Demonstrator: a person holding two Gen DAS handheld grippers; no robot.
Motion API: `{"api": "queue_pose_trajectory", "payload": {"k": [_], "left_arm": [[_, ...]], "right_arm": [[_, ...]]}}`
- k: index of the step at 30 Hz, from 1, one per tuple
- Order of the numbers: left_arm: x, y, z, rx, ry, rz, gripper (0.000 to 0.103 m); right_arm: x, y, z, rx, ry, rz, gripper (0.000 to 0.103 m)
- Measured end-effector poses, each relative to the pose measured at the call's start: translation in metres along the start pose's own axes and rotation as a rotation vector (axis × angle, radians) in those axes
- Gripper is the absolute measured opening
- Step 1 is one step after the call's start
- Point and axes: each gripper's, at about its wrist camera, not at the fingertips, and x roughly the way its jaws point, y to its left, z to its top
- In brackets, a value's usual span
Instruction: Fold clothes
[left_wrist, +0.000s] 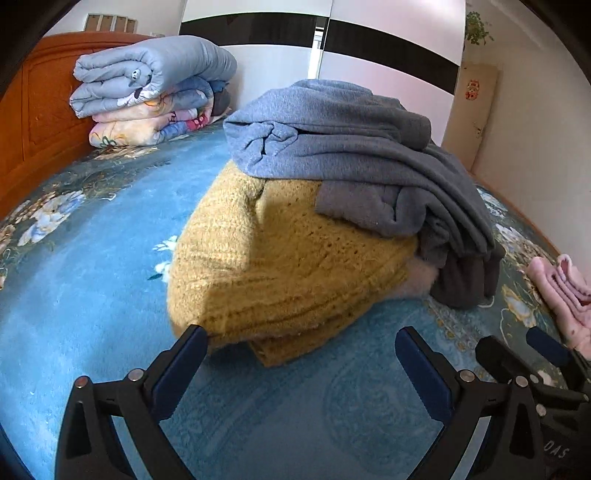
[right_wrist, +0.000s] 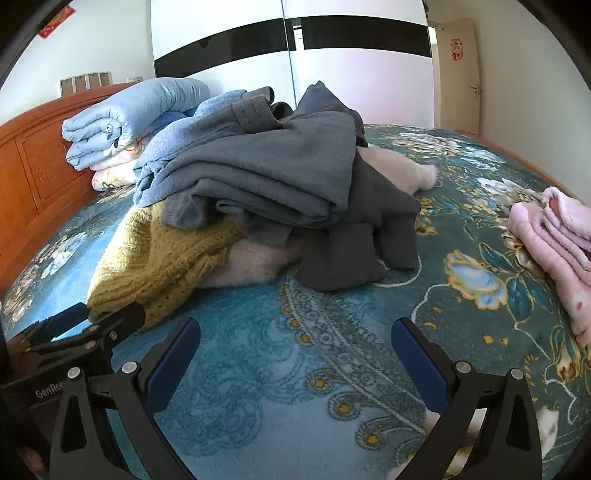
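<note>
So there's a heap of unfolded clothes sitting in the middle of the bed (right_wrist: 258, 369), which has a blue floral cover. A mustard knit sweater (left_wrist: 280, 266) is at the bottom on the near-left side, a grey sweatshirt (right_wrist: 266, 166) is draped over it, and a lighter blue-grey top (left_wrist: 314, 122) sits on the far-left part of the heap. Something pale and fluffy (right_wrist: 255, 264) pokes out underneath, can't tell what it is.

The left gripper (left_wrist: 299, 354) is low over the bed right at the near edge of the mustard sweater, fingers spread wide and holding nothing; its left finger (left_wrist: 184, 365) looks just about touching the knit hem. The right gripper (right_wrist: 295, 350) is just beside it, also spread wide and empty, with bare bedcover between its fingers.

Off to the right lies a folded pink garment (right_wrist: 557, 236), well apart from the heap. Folded quilts (left_wrist: 147, 88) are stacked against the wooden headboard (left_wrist: 40, 122) at the far left.
</note>
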Motion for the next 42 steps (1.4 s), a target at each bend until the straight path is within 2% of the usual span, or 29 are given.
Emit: {"api": "queue_pose_trajectory", "payload": {"k": [4, 14, 27, 42], "left_arm": [[0.005, 0.008, 0.005, -0.018, 0.002, -0.052, 0.103], [0.000, -0.003, -0.003, 0.026, -0.063, -0.098, 0.103], [-0.003, -0.003, -0.003, 0.015, -0.072, -0.141, 0.103], [-0.005, -0.002, -0.003, 0.012, -0.074, -0.158, 0.103]], "right_arm": [[0.006, -0.002, 0.001, 0.034, 0.028, 0.021, 0.103], [0.016, -0.021, -0.005, 0.175, 0.059, 0.049, 0.103], [0.014, -0.012, -0.007, 0.140, 0.040, 0.003, 0.103], [0.013, -0.010, -0.009, 0.125, 0.034, -0.026, 0.103]]}}
